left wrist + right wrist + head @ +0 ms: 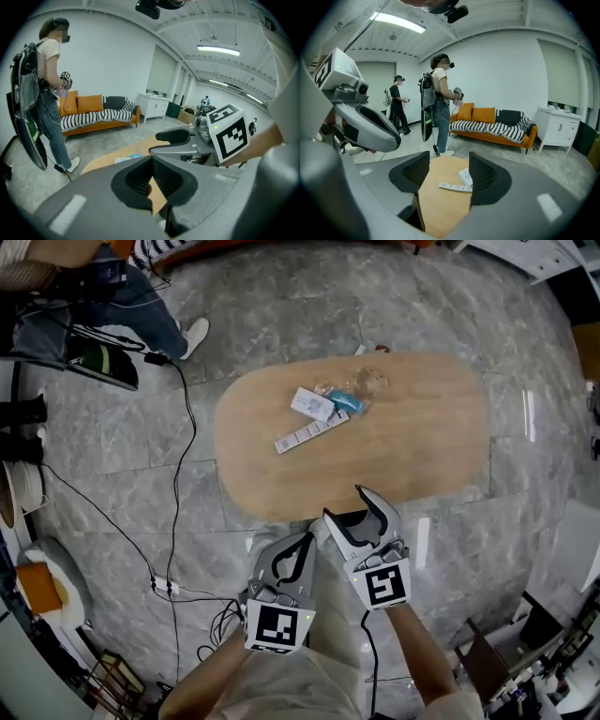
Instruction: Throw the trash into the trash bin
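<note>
Matt wooden table (pixel 422 446), glossy marble floor (pixel 281 315)

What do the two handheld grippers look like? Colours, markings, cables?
The left gripper and right gripper are both light grey moulded shells. Their curved jaws are lined with black ribbed pads. Each carries a white cube with black square markers. A black cable trails back from the right one. No sleeves cover the forearms.

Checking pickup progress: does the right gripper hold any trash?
No, the right gripper stands open and empty; the trash lies beyond it on the table.
</note>
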`<state>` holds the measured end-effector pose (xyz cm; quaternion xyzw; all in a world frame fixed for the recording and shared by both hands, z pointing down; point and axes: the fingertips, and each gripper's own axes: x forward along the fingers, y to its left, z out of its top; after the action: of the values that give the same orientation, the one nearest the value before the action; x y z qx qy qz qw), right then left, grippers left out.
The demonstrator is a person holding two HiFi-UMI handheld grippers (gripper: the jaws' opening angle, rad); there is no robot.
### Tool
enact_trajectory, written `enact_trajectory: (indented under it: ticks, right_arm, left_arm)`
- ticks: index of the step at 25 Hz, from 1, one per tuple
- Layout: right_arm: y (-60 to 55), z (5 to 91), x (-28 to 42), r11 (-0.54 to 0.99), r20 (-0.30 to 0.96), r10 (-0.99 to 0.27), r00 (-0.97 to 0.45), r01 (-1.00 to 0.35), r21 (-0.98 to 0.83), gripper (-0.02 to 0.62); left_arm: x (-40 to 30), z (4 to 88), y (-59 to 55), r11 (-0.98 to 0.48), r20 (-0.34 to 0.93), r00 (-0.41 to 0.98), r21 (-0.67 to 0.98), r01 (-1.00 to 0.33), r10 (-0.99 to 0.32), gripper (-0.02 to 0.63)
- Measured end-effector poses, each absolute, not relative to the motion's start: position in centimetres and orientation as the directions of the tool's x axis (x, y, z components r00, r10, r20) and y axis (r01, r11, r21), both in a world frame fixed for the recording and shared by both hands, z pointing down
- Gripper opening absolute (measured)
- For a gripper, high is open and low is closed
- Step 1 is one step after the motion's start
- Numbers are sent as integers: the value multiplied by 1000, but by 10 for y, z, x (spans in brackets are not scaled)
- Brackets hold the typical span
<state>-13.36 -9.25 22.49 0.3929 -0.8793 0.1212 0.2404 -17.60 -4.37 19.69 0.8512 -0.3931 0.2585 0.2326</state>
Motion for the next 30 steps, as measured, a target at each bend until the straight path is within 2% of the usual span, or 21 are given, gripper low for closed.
enact_trajectory:
  ticks: [18, 30]
  right_arm:
    - [-191, 379, -143, 634, 627, -588, -511, -773, -36, 325]
    - [-232, 466, -151, 660, 702, -527, -479, -751, -18, 410]
  left_arm:
    - [-183, 298, -122, -591, 671, 566, 230, -773, -479, 0]
    - [-195, 343, -150, -606, 685, 570, 232, -761, -453, 0]
